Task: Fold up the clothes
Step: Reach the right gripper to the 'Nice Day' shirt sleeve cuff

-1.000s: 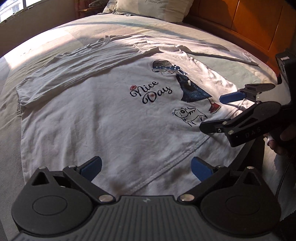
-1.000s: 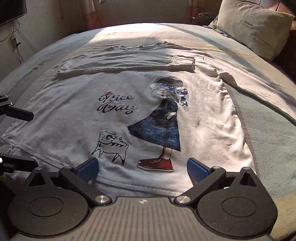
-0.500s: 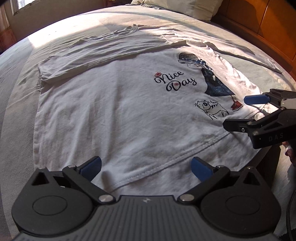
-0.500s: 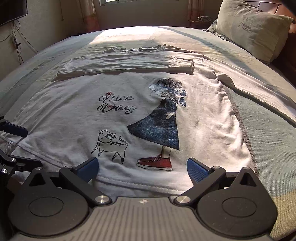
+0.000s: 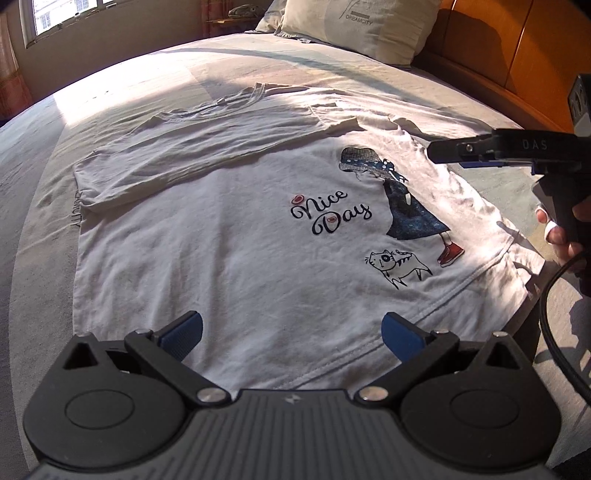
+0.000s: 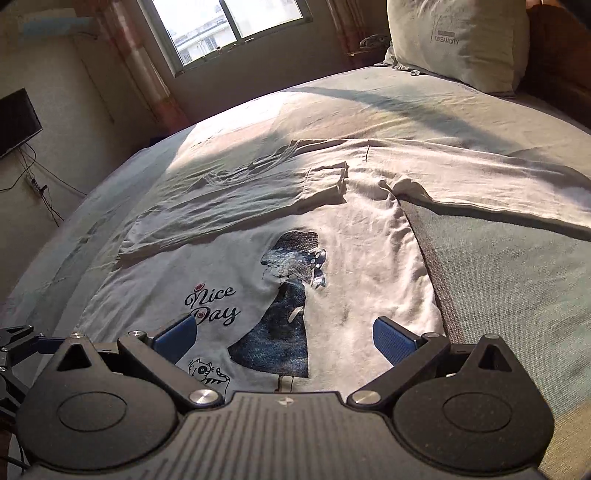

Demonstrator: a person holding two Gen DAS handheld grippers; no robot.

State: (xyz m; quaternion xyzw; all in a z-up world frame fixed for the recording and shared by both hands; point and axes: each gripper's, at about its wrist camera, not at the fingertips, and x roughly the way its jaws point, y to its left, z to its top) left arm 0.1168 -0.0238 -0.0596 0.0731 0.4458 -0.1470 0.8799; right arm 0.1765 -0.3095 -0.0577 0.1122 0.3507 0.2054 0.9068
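Observation:
A white long-sleeved shirt point(image 5: 229, 236) with a "Nice Day" print point(image 5: 328, 216) lies flat on the bed. One sleeve point(image 5: 207, 147) is folded across its upper part, while the other sleeve point(image 6: 480, 184) stretches out over the bedcover to the right. My left gripper point(image 5: 291, 332) is open just above the shirt's hem, with nothing between its pads. My right gripper point(image 6: 284, 339) is also open and hovers over the girl print point(image 6: 288, 295). In the left wrist view the right gripper point(image 5: 476, 153) is side-on above the shirt's right side. A hand point(image 5: 561, 236) holds its handle.
A pillow point(image 5: 354, 26) and a wooden headboard point(image 5: 498, 48) stand at the head of the bed. The grey-green bedcover point(image 6: 517, 280) surrounds the shirt. A window point(image 6: 229, 26) and a wall screen point(image 6: 14, 122) lie beyond the bed. A black cable point(image 5: 554, 332) hangs below the right gripper.
The right gripper has lifted from the hem and moved forward over the shirt's print. The left gripper has shifted a little along the hem. Both stay open and the shirt lies as before.

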